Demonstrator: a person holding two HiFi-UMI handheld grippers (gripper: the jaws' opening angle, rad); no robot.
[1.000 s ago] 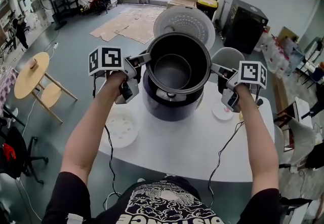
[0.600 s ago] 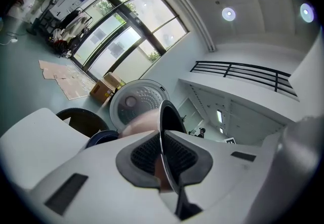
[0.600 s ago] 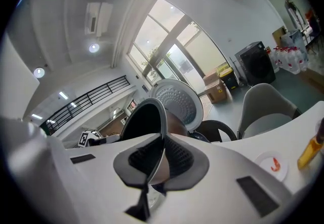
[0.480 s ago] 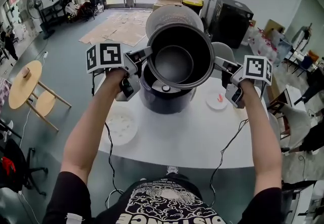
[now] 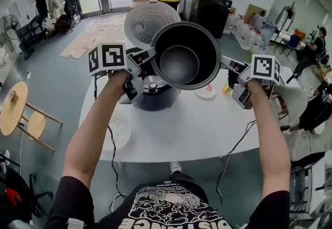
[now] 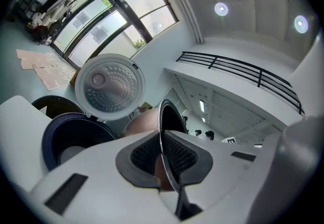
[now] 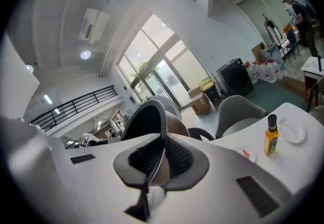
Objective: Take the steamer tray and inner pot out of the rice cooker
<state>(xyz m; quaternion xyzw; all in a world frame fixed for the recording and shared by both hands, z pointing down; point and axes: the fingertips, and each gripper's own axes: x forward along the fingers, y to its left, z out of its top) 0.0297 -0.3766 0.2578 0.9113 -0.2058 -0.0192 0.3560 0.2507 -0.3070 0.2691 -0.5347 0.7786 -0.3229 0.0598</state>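
The dark inner pot (image 5: 185, 54) hangs in the air above the white round table (image 5: 197, 124), up and to the right of the rice cooker body (image 5: 150, 90). My left gripper (image 5: 147, 58) is shut on the pot's left rim, my right gripper (image 5: 225, 63) on its right rim. In the left gripper view the thin rim (image 6: 164, 132) runs between the ribbed pads (image 6: 147, 154). The right gripper view shows the same pinch on the pot (image 7: 147, 121). The cooker's lid (image 5: 147, 20) stands open. A white steamer tray (image 5: 115, 128) lies on the table at the left, partly behind my left forearm.
A small plate (image 5: 206, 90) with something red on it and an oil bottle (image 7: 272, 134) stand on the table's right side. Grey chairs (image 7: 243, 111) sit behind the table. A wooden stool (image 5: 15, 114) is on the floor at the left, and a person (image 5: 311, 46) stands far right.
The pot, held by both grippers, has risen out of the cooker and moved to the right of it. The cooker's body now shows uncovered below and left of the pot.
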